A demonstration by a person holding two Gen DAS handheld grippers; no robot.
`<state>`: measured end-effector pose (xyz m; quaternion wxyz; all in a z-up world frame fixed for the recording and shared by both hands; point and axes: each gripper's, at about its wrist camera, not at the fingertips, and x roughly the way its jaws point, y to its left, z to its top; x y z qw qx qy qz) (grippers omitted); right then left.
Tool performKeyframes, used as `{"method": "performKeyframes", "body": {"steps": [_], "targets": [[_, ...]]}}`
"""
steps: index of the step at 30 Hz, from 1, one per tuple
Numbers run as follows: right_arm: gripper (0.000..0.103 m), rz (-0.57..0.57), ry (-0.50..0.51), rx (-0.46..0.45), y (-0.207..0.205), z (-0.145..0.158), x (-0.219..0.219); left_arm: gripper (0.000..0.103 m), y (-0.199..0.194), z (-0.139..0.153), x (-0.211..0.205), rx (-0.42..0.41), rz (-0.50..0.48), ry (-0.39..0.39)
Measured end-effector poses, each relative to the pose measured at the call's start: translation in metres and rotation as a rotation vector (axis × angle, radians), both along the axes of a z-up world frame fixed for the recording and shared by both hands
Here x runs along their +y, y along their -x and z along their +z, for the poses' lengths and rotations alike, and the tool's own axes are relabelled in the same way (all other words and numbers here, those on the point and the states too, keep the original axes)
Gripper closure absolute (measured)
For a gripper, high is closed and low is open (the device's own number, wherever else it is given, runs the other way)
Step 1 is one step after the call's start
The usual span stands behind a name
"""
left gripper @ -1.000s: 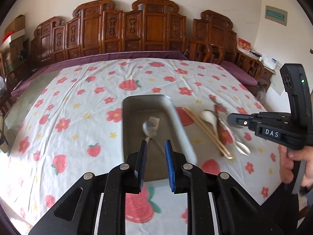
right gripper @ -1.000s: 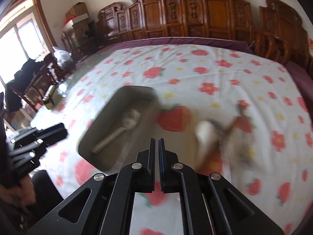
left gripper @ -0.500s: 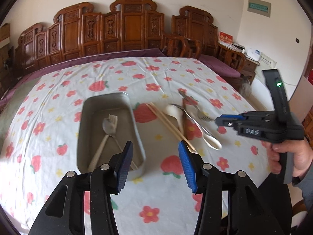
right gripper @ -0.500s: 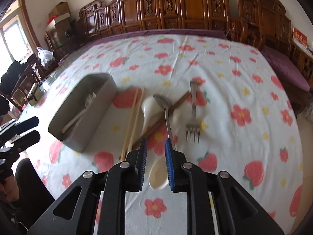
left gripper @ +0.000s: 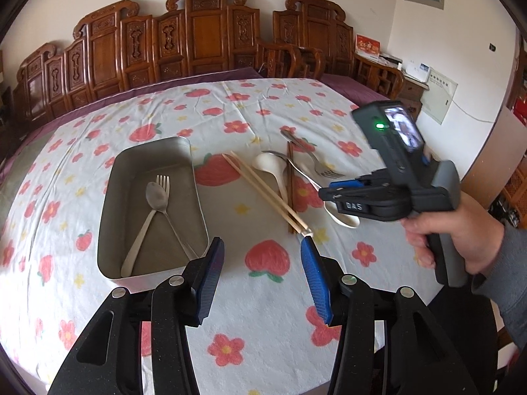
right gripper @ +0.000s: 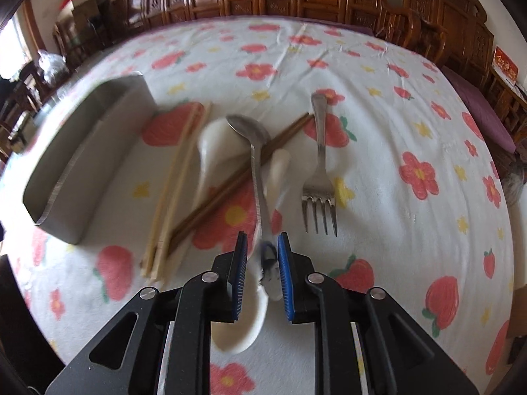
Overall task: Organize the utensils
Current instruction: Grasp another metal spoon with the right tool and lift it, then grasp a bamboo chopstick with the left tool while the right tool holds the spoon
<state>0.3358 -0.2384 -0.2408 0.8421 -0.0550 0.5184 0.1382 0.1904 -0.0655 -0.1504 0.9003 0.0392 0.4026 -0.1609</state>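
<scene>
A grey metal tray (left gripper: 112, 197) holds a metal spoon (left gripper: 156, 194) and a fork (left gripper: 163, 181); it shows at the left of the right wrist view (right gripper: 79, 151). To its right on the cloth lie pale chopsticks (left gripper: 263, 191), dark chopsticks (right gripper: 237, 177), two white ceramic spoons (left gripper: 271, 166) (right gripper: 237, 322), a metal spoon (right gripper: 253, 144) and a fork (right gripper: 319, 177). My left gripper (left gripper: 262, 250) is open and empty above the cloth near the tray's front corner. My right gripper (right gripper: 262, 247) is open, its jaws on either side of the metal spoon's handle end.
The table has a white cloth (left gripper: 270, 296) with red flowers and strawberries. Carved wooden chairs (left gripper: 197, 39) line the far side. The right hand and its gripper body (left gripper: 395, 191) hover over the loose utensils.
My left gripper opened wide and drew back right of the tray. My right gripper swung from the tray to the loose utensils, came down and opened around the metal spoon's handle.
</scene>
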Motion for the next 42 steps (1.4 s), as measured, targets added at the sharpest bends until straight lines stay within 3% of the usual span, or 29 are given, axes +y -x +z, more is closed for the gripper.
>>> {"method": "performKeyframes", "body": {"steps": [12,14,16,29,42], "targets": [[0.091,-0.033,-0.098,0.013,-0.004,0.007,-0.014,0.057,0.002,-0.003,-0.004,0.007,-0.007,-0.001],[0.099,-0.040,-0.121,0.009,-0.004,0.009,-0.016,0.057,0.002,-0.003,-0.004,0.007,-0.006,-0.002],[0.101,-0.046,-0.140,0.010,-0.004,0.011,-0.017,0.057,0.002,-0.003,-0.004,0.008,-0.006,-0.002],[0.101,-0.030,-0.093,-0.055,0.016,0.024,-0.017,0.057,-0.004,-0.012,-0.010,0.032,-0.003,-0.005],[0.101,-0.035,-0.097,-0.090,0.051,0.037,-0.054,0.058,-0.049,-0.028,-0.042,0.102,0.019,-0.009]]}}
